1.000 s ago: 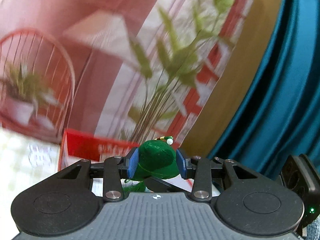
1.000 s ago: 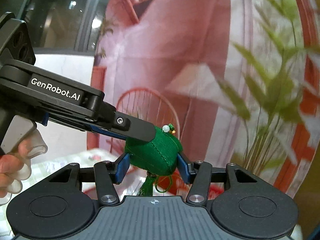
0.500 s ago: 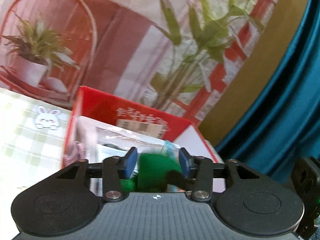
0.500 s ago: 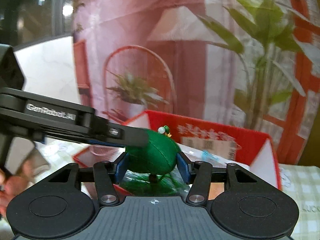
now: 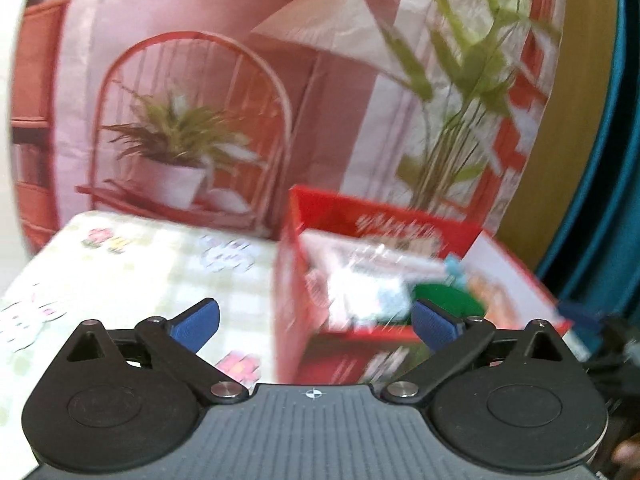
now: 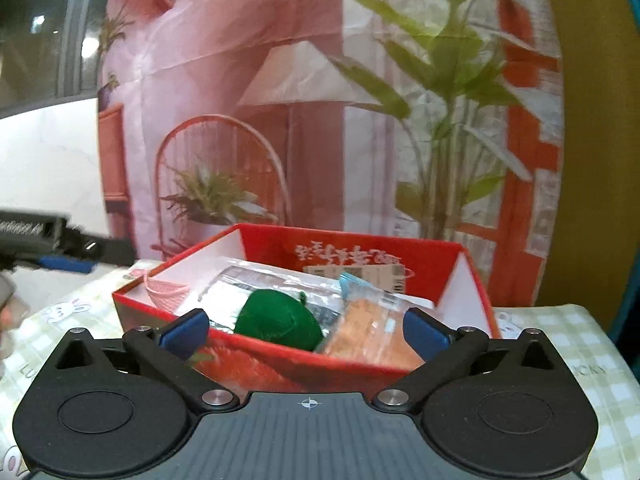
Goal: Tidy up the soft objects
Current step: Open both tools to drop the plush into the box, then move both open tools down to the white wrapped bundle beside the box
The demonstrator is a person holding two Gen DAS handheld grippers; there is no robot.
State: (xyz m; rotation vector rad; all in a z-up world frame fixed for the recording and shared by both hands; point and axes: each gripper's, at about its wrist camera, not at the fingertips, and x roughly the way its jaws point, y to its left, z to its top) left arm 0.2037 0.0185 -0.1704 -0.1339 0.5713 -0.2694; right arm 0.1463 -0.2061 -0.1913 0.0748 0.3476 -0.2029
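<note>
The right wrist view gave the clearer look into the red box point(image 6: 400, 258), which stood on the checked tablecloth point(image 6: 560, 344) in front of a printed backdrop point(image 6: 240, 80) of a lamp, a wire chair and plants. In that view the green pouch point(image 6: 278, 324) lay inside the box against its near wall, with clear plastic packets point(image 6: 256, 284) behind it, an orange packet point(image 6: 372, 332) touching it on the right and a pink net item point(image 6: 166, 290) in the left corner. The pouch looked rounded, its longer side running roughly left to right along the near wall; a small dark green bit stuck up at its upper right, though which end was which could not be told. The right gripper point(image 6: 306, 334) hung just in front of the box with its jaws spread wide and nothing between them. At the left edge of this view the left gripper point(image 6: 86, 254) showed only as a blurred dark bar beside the box. The left wrist view was smeared: it showed the box point(image 5: 360, 216) from its left side, more of the tablecloth point(image 5: 140, 272) with flower and rabbit prints, and a teal curtain point(image 5: 600, 200) at the right that the other view barely caught. There the pouch point(image 5: 444, 298) was only a green patch in the box, partly behind the right finger. The left gripper point(image 5: 314, 326) stood with its jaws wide apart and empty, over the cloth and the box's left wall.
</note>
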